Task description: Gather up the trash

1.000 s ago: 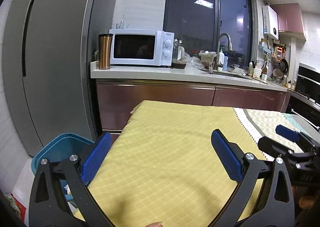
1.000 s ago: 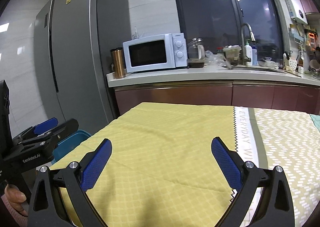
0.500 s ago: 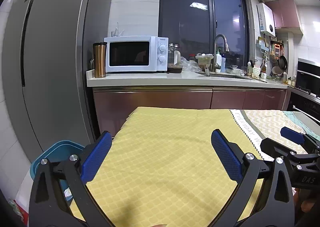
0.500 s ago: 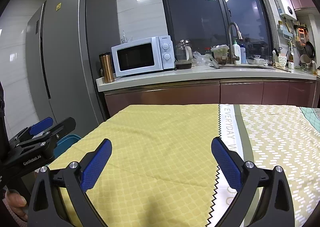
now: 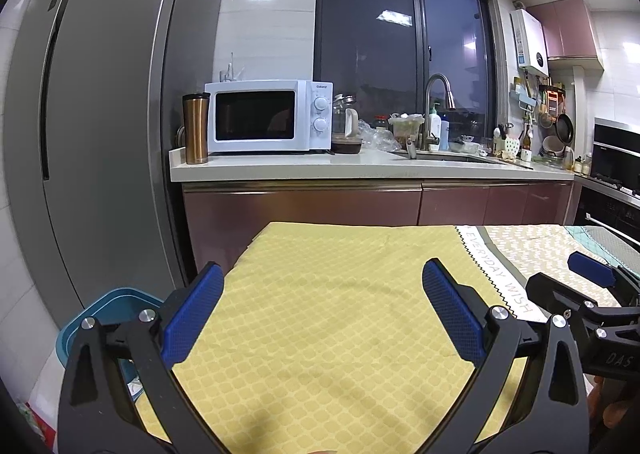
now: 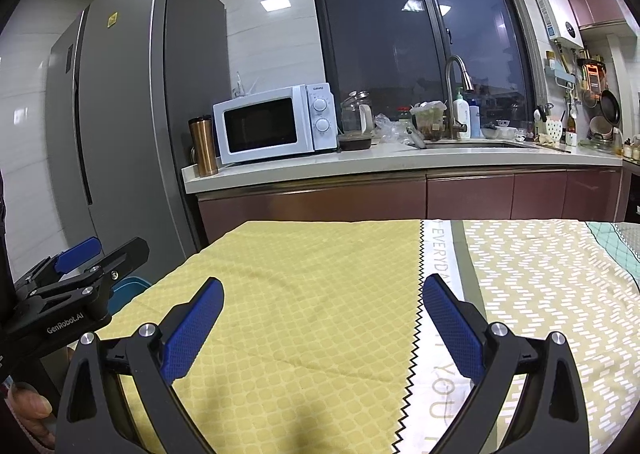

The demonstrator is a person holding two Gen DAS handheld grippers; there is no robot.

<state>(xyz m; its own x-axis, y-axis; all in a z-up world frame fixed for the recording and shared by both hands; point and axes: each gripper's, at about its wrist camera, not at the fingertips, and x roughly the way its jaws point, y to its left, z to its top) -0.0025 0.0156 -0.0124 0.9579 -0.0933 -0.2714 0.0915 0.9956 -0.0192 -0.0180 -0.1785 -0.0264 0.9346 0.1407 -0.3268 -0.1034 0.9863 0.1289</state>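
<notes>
My left gripper (image 5: 322, 286) is open and empty above the yellow tablecloth (image 5: 340, 314). My right gripper (image 6: 322, 300) is open and empty above the same cloth (image 6: 304, 294), near its zigzag seam. Each gripper shows in the other's view: the right one at the right edge (image 5: 580, 294), the left one at the left edge (image 6: 80, 278). A blue bin (image 5: 104, 310) stands on the floor left of the table; it also shows in the right wrist view (image 6: 130, 288). No trash shows on the cloth.
A grey fridge (image 5: 92, 126) stands at the left. A counter (image 5: 360, 166) behind the table carries a white microwave (image 5: 268, 116), a copper tumbler (image 5: 196, 128), a sink tap (image 5: 436, 94) and clutter. A patterned cloth (image 6: 552, 286) covers the table's right part.
Both views have tilted upward and shifted a little right, showing more of the counter and window. Both grippers stay open and empty.
</notes>
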